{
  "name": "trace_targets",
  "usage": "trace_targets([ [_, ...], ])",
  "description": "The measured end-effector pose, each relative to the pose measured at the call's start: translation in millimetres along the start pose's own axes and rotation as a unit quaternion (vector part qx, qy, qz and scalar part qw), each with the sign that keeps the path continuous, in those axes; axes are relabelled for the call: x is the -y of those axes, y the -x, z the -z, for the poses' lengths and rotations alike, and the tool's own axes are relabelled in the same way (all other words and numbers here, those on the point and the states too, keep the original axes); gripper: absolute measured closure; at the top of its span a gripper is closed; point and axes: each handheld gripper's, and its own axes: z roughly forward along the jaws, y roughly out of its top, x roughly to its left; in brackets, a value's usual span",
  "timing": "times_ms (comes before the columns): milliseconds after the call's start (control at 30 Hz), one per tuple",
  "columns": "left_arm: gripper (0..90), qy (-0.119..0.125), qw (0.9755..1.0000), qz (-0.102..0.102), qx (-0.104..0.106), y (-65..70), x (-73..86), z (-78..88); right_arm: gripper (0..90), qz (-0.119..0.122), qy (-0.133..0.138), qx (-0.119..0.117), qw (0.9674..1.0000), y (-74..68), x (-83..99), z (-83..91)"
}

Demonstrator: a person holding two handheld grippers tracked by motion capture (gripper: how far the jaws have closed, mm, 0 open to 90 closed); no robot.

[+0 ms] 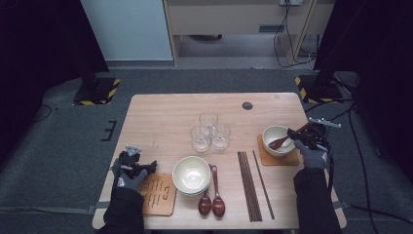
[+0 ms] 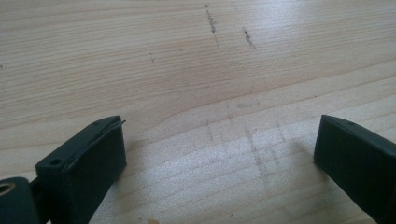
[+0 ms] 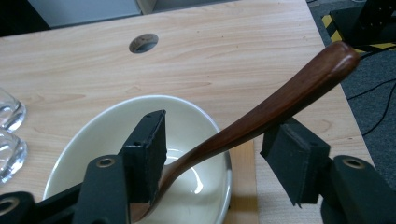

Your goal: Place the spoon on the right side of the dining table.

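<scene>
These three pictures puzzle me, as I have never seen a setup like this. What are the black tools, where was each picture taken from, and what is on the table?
A person sits at a wooden table and holds a hand tool in each hand; each tool has two black jaws. The high view looks down from above. The other two pictures come from small cameras riding on the tools.

On the table lie three glasses, stacked bowls, two spoons, chopsticks and a mat at the left.

The left gripper rests open over bare wood. The right gripper is at a bowl on a second mat. A brown spoon leans in that bowl, its handle between the open jaws, which do not press on it.
</scene>
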Motion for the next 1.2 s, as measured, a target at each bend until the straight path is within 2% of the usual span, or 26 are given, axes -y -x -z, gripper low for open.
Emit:
trace_targets([
  [400,0.3,-0.002,1.0,-0.002,0.0,-0.1,-0.4,-0.6,37.8,-0.01,-0.012,-0.001,0.9999,8.6,9.1,-0.5],
  [833,0.0,-0.003,1.0,-0.003,0.0,0.0,-0.5,-0.7,34.8,-0.021,-0.014,-0.008,0.9997,9.8,16.0,5.5],
  [1200,0.0,-0.003,1.0,-0.002,0.0,0.1,-0.5,-0.8,32.1,-0.02,-0.013,-0.018,0.9996,7.3,22.4,12.4],
])
